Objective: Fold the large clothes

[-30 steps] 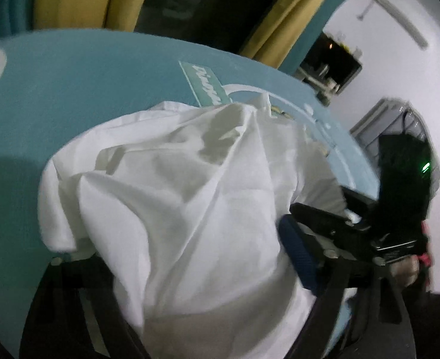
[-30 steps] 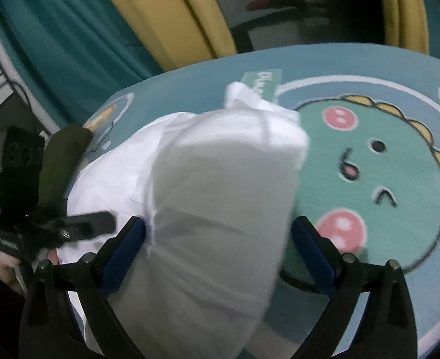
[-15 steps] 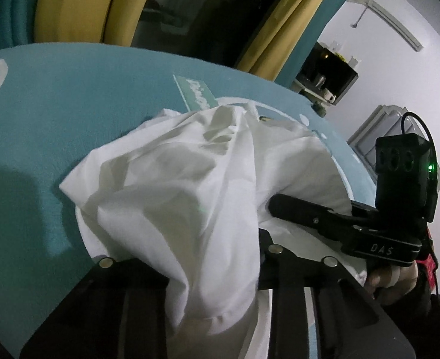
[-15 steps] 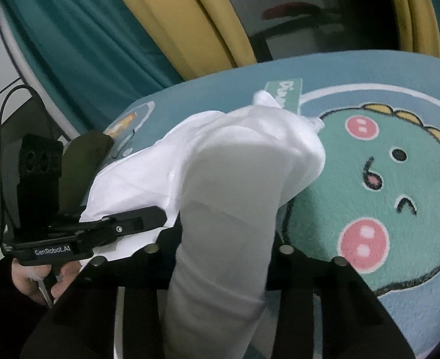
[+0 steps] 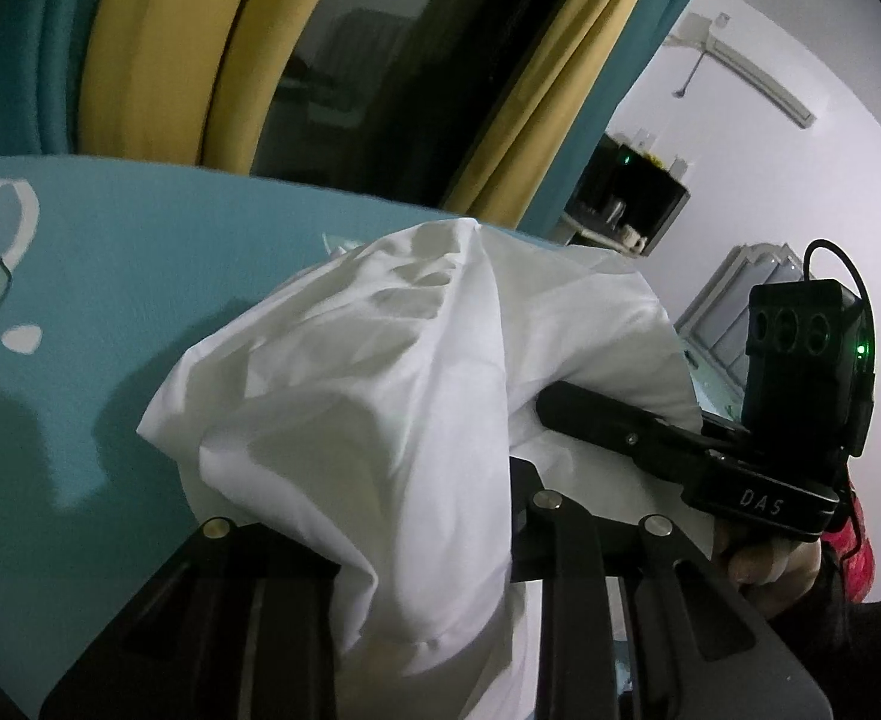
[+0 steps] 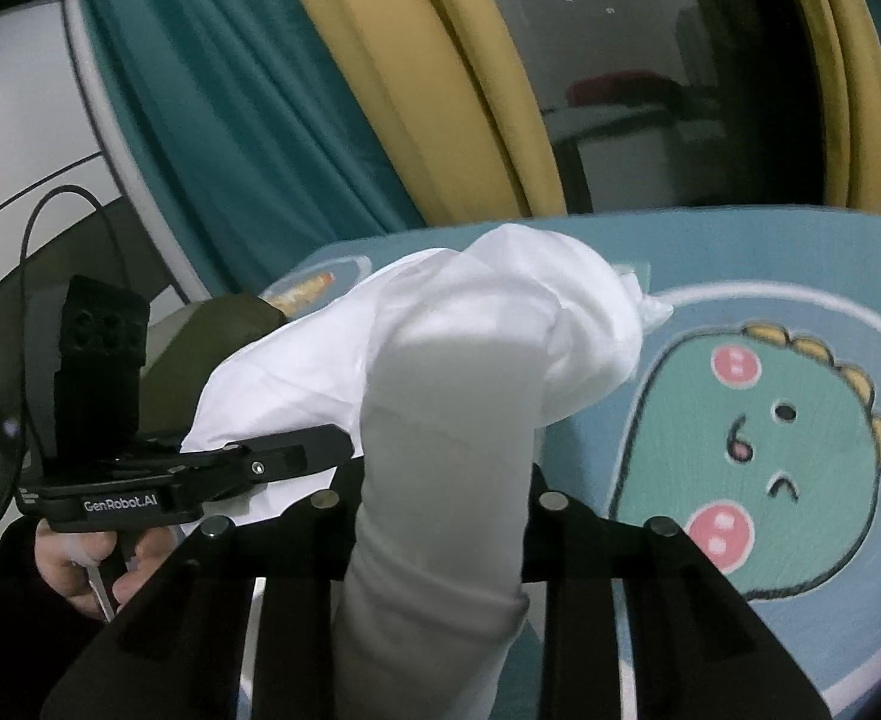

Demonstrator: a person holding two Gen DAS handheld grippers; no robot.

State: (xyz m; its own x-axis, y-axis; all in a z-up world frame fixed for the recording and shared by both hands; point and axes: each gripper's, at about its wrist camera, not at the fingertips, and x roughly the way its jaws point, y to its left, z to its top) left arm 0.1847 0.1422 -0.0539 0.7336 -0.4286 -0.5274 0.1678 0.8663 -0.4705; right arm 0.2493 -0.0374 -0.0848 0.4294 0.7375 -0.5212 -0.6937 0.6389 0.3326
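While both jaws pinch the white garment [image 5: 392, 396], only the right view shows the dinosaur rug [image 6: 758, 420].

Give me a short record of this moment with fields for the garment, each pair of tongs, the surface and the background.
garment: white cloth, bunched and lifted, not yet folded flat
left tongs: shut on the cloth
right tongs: shut on the cloth, which drapes over them
surface: teal rug with a cartoon dinosaur
background: yellow and teal curtains
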